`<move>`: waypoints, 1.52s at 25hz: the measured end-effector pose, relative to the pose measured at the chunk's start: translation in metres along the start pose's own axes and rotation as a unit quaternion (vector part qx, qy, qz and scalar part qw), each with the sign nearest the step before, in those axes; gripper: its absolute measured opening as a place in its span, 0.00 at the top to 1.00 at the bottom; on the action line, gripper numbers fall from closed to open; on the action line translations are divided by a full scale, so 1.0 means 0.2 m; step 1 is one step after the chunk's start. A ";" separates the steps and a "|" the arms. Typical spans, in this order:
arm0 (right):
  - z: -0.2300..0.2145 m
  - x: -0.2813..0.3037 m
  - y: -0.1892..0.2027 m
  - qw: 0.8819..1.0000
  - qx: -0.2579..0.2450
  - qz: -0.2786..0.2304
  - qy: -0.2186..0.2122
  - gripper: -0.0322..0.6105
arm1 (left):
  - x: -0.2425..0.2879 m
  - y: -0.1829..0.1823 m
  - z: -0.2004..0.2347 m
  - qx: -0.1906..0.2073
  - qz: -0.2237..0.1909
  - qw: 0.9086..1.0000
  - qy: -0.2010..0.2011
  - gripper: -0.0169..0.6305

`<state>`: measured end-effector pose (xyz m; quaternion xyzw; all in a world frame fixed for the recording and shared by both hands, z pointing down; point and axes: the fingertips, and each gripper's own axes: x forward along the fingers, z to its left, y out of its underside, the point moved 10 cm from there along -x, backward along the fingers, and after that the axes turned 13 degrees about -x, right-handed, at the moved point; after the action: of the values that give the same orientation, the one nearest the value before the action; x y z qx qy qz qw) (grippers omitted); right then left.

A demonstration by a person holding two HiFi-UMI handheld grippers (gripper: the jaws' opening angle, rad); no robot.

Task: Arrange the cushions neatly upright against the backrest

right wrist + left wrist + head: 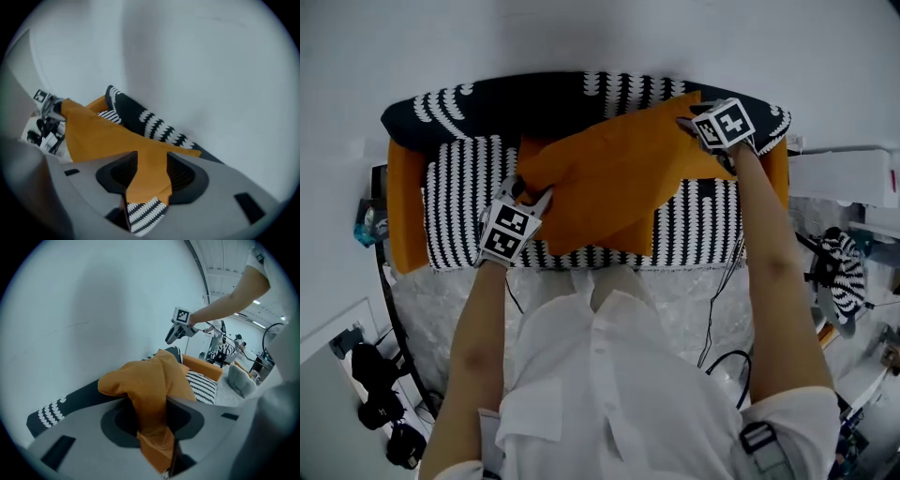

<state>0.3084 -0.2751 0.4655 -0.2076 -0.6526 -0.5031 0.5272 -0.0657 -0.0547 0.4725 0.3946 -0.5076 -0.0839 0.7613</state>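
Bunching in the left hand-held gripper (148, 404), the orange cushion (143, 373) is pinched.

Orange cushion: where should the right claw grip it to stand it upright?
The orange cushion's far right corner, from the right, where the right claw straddles it: thin, free over the backrest, diagonally opposite the left claw's pinch.

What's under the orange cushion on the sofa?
The patterned sofa seat shows around the orange cushion. The part directly beneath is covered, so anything lying there can't be seen.
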 end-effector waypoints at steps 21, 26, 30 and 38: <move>-0.30 0.41 0.20 0.980 0.183 0.048 -0.055 0.87 | 0.01 0.09 0.03 -0.058 0.015 0.998 -0.006 0.74; -0.22 0.30 0.15 0.987 0.150 0.047 -0.030 0.92 | -0.02 0.12 0.04 -0.117 0.009 0.993 -0.007 0.74; -0.13 0.10 0.12 0.990 0.137 0.016 -0.041 0.92 | -0.11 0.16 0.05 -0.163 -0.004 0.986 -0.020 0.74; 0.18 -0.18 -0.28 0.989 0.111 -0.089 -0.033 0.92 | -0.44 0.22 0.31 -0.190 -0.027 0.977 -0.090 0.74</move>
<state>0.2593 -0.2565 0.4115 -0.1047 -0.7373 -0.4653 0.4785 -0.1718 -0.0111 0.4501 0.2470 -0.5379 -0.2348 0.7710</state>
